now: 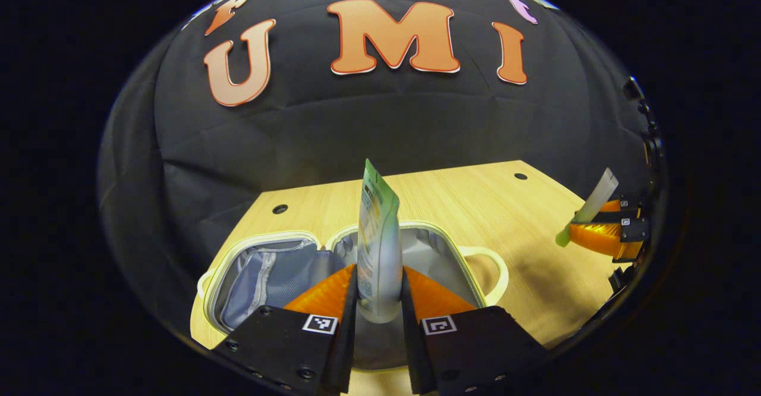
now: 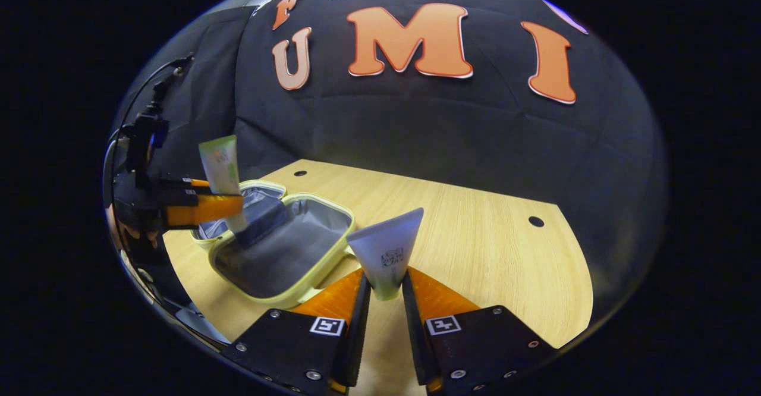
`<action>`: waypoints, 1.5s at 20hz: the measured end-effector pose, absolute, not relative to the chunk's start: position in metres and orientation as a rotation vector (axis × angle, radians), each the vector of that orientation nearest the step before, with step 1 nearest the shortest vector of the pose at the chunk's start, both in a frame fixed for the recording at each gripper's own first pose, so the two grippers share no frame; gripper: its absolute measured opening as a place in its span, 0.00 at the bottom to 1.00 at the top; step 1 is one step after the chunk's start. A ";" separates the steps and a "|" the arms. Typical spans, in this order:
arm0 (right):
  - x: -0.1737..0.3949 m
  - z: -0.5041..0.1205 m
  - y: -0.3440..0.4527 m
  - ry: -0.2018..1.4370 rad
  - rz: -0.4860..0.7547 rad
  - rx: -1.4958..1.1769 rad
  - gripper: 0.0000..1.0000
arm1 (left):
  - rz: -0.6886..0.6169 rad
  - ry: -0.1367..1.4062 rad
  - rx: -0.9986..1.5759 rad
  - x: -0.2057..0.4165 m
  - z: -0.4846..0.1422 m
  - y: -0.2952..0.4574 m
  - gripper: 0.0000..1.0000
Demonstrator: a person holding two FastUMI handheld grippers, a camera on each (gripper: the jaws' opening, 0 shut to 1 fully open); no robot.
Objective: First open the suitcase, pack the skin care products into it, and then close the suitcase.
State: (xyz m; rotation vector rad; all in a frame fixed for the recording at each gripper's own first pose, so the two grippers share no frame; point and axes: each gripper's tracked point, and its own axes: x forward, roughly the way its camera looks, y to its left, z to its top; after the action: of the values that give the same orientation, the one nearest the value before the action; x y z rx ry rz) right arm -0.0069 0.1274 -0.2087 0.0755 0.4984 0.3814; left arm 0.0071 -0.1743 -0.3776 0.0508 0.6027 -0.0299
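Gripping a green-topped tube (image 1: 378, 247) between both fingers, the left tongs (image 1: 379, 301) hold it upright, crimped end up and cap end down, right over the open suitcase (image 1: 261, 271). In the right gripper view the same tongs (image 2: 229, 206) show at the far left with a hand (image 2: 128, 229) behind them, the tube (image 2: 221, 173) standing above the case's hinge area, its lower end close to the lining; whether it touches cannot be told.

The right tongs (image 2: 385, 292) are clamped on a second, pale tube (image 2: 389, 250), cap end down between the fingers and the wide flat end fanning upward. They hang over bare wood, just beside the suitcase's near corner (image 2: 309, 289). In the left gripper view those tongs (image 1: 579, 229) sit at the far right edge, well apart from the case, with the pale tube (image 1: 594, 203) tilted up out of them.

The suitcase lies flat and fully open on the tabletop (image 2: 487, 247), both halves showing grey lining inside a pale yellow-green rim; one half carries a zipped mesh pocket (image 1: 270, 271), and a handle loop (image 1: 493, 265) sticks out from the other. Neither half seems to hold any product. Small dark holes (image 2: 535, 221) dot the wooden tabletop near its far edge.
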 end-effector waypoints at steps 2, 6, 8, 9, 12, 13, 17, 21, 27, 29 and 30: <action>-0.007 -0.195 0.151 0.481 0.387 0.064 0.36 | -0.070 0.633 0.053 0.010 -0.389 -0.165 0.37; -0.010 -0.184 0.191 0.479 0.397 0.036 0.36 | -0.152 0.710 0.038 0.013 -0.416 -0.157 0.36; -0.012 -0.186 0.209 0.497 0.401 0.038 0.36 | -0.197 0.760 0.031 0.016 -0.431 -0.157 0.37; -0.012 -0.188 0.219 0.509 0.406 0.040 0.36 | -0.219 0.792 0.028 0.016 -0.439 -0.157 0.37; -0.010 -0.198 0.240 0.560 0.419 0.058 0.36 | -0.255 0.879 0.017 0.017 -0.459 -0.156 0.37; -0.007 -0.203 0.246 0.578 0.423 0.067 0.35 | -0.266 0.918 0.005 0.016 -0.467 -0.156 0.37; 0.003 -0.228 0.264 0.664 0.424 0.094 0.36 | -0.288 1.103 -0.069 0.002 -0.498 -0.169 0.37; 0.010 -0.249 0.278 0.750 0.435 0.123 0.36 | -0.237 1.164 -0.125 0.008 -0.509 -0.166 0.37; 0.016 -0.285 0.284 0.882 0.441 0.133 0.36 | -0.171 1.179 -0.173 0.023 -0.525 -0.164 0.49; 0.015 -0.295 0.289 0.916 0.453 0.149 0.36 | -0.177 1.114 -0.175 0.025 -0.507 -0.165 0.55; 0.016 -0.297 0.291 0.928 0.457 0.159 0.36 | -0.170 1.065 -0.167 0.027 -0.494 -0.159 0.67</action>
State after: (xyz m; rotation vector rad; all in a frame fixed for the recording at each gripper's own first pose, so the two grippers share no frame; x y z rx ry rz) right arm 0.0164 0.2907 -0.2967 0.1593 0.9276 0.4566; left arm 0.0265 -0.1591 -0.4937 -0.1667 1.0650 -0.1699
